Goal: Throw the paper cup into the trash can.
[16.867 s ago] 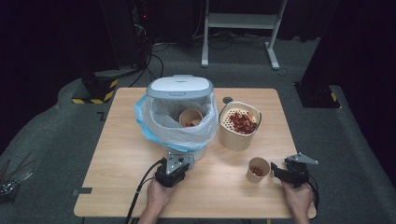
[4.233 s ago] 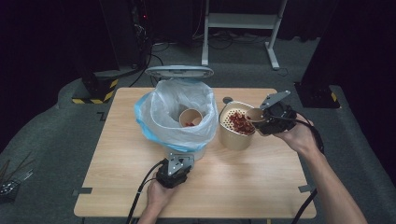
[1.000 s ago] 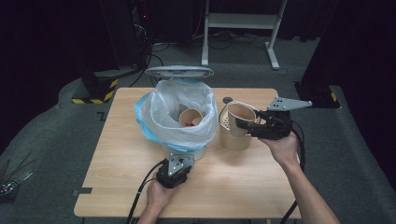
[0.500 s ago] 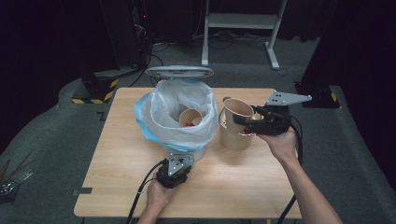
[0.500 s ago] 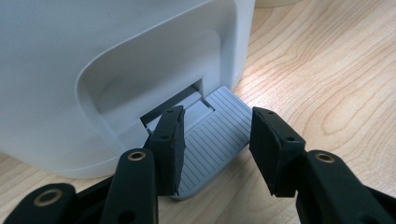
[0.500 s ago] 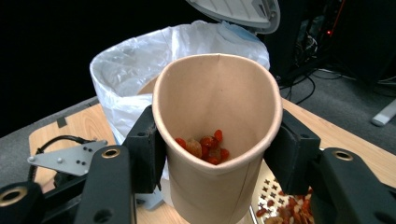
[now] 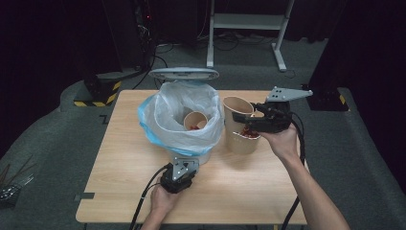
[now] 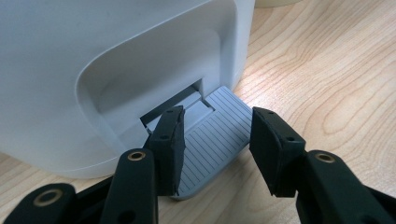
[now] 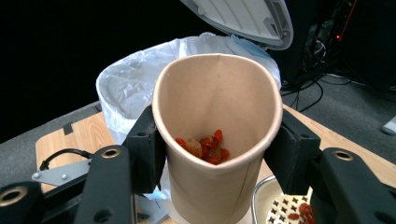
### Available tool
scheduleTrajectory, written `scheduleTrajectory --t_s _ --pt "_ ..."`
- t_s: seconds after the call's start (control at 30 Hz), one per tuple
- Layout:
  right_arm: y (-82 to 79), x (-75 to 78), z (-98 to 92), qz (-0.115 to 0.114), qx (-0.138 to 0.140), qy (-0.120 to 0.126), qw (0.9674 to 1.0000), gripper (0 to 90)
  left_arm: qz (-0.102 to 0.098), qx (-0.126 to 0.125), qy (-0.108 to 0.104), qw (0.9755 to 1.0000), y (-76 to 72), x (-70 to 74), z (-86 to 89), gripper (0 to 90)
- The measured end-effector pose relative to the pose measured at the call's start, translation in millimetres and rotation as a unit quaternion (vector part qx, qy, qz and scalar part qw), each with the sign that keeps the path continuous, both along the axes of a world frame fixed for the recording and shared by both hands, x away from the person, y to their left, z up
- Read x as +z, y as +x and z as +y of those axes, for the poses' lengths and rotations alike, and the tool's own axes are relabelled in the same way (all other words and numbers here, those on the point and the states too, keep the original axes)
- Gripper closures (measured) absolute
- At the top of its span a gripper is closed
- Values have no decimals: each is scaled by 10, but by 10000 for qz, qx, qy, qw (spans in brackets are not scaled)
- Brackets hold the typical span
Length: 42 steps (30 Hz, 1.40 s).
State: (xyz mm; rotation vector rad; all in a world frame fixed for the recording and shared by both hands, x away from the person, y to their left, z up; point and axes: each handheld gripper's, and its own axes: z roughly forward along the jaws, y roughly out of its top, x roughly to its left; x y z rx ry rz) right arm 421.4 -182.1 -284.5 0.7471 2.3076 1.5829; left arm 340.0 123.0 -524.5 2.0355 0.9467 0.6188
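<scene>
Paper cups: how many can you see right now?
2. One paper cup is squeezed in the right tongs over the perforated bowl; the other cup lies inside the bin's bag. More may be hidden underneath.

We note a light wood-grain table point(image 7: 268, 191) with a smooth, matt finish. The bin point(image 8: 93, 60) is smooth white plastic, its pedal point(image 8: 215, 140) grey and ribbed. The liner point(image 7: 177, 120) is thin, crinkled, translucent plastic film. The cup point(image 9: 217, 135) is matt tan paper.
</scene>
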Motion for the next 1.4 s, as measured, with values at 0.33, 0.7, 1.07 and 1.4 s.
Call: scheduleTrajectory --t_s 0.33,0.7,1.07,1.4 --pt "57 59 73 -44 31 51 10000 440 5 -1 0 10000 0 1 1 554" --pt "125 110 173 -67 53 48 10000 438 4 -1 0 10000 0 0 1 554" --pt "218 172 321 -45 118 95 9999 439 6 -2 -4 10000 0 0 1 553" --pt "299 213 497 -23 150 78 9999 440 6 -1 -14 10000 1 0 2 553"
